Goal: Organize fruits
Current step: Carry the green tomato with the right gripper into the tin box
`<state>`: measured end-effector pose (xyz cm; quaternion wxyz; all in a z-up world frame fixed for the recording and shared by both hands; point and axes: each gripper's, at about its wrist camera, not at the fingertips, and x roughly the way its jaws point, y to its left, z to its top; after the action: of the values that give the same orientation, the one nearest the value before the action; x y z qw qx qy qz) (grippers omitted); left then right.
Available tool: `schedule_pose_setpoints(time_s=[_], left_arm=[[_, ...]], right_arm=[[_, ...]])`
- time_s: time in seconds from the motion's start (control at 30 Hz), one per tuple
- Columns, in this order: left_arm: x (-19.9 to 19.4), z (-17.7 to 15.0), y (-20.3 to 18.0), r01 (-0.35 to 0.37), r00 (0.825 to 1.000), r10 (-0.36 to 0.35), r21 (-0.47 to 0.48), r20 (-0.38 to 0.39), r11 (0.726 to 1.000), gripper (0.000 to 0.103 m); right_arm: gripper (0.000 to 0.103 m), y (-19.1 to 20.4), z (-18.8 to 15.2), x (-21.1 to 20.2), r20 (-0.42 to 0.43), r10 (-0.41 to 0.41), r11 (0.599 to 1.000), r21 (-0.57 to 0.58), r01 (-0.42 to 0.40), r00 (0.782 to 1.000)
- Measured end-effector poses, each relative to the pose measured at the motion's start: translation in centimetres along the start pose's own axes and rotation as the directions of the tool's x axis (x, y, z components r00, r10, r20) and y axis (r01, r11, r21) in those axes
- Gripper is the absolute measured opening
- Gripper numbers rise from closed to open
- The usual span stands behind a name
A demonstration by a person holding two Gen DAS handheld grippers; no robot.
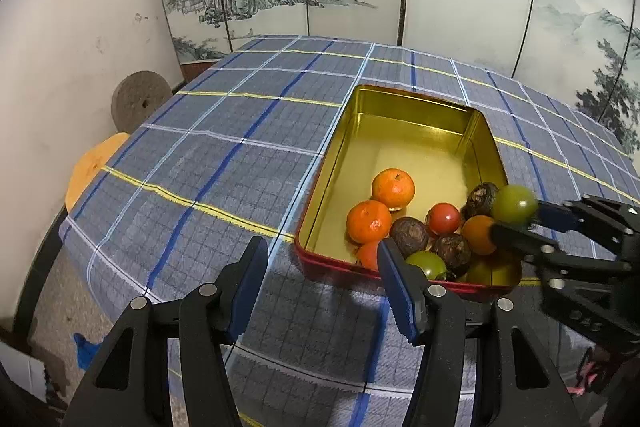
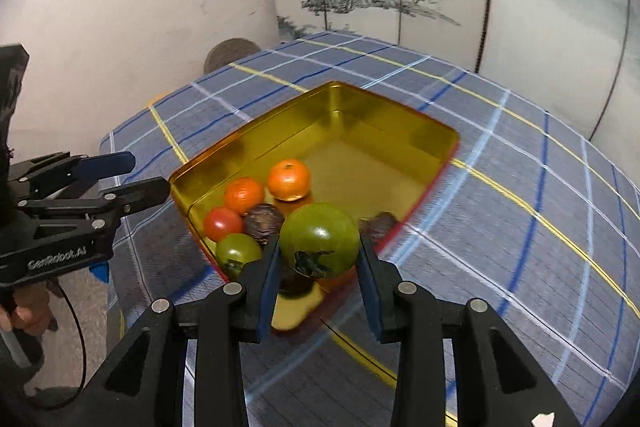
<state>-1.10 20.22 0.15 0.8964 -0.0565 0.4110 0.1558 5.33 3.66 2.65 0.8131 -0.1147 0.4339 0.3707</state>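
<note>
Above the tin's (image 2: 424,167) near corner: right gripper (image 2: 318,267) pinching a green tomato (image 2: 319,239) between its fingers, holding it clear of the fruit below. Beside the tin, over the plaid desk (image 1: 208,163): left gripper (image 1: 322,283) hovering, fingers partly spread, gripping nothing. Lying inside the tin: oranges (image 1: 393,187), a red tomato (image 1: 443,219), brown fruits (image 1: 409,235), another green one (image 2: 238,251).
</note>
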Motion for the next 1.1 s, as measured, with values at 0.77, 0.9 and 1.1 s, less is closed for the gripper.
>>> schedule_pose_setpoints(time_s=[0.77,0.9,1.1], left_arm=[[-0.1,-0.8,0.7,-0.014,0.999,0.014,-0.007,-0.038,1.0,0.061],[-0.4,-1.0,0.4,-0.026,0.999,0.026,0.001,-0.04,1.0,0.061],[-1.1,-1.1,-0.2,-0.026,0.999,0.027,0.01,-0.037,1.0,0.061]], right_arm=[[0.036,1.4,0.7,4.7,-0.067,-0.065,0.998,-0.017,0.064,0.996],[0.037,1.5,0.8,4.6,-0.066,-0.061,0.998,-0.005,0.061,0.996],[0.041,1.4,0.7,4.3,-0.063,-0.056,0.998,0.004,0.056,0.996]])
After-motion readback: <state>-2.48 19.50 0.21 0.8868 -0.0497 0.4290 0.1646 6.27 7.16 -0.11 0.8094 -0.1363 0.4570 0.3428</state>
